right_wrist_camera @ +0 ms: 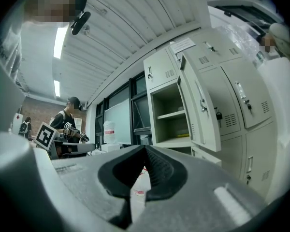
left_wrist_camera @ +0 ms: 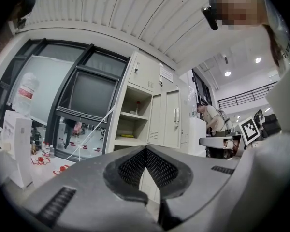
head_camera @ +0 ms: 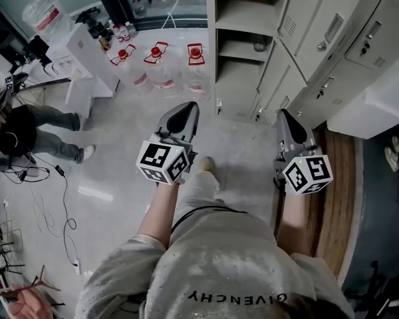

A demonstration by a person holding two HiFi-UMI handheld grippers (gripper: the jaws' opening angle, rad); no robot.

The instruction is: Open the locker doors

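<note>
Ribbed black pads [left_wrist_camera: 132, 168], boxy pale lockers [left_wrist_camera: 166, 117]

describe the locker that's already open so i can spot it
Find the pale grey locker bank. At its end next to the dark window frame is the open locker. Its shelves show, while the doors beside it are shut.

Held level, side by side: left tongs [head_camera: 185, 108] closed, empty; right tongs [head_camera: 283, 115] closed, empty.
</note>
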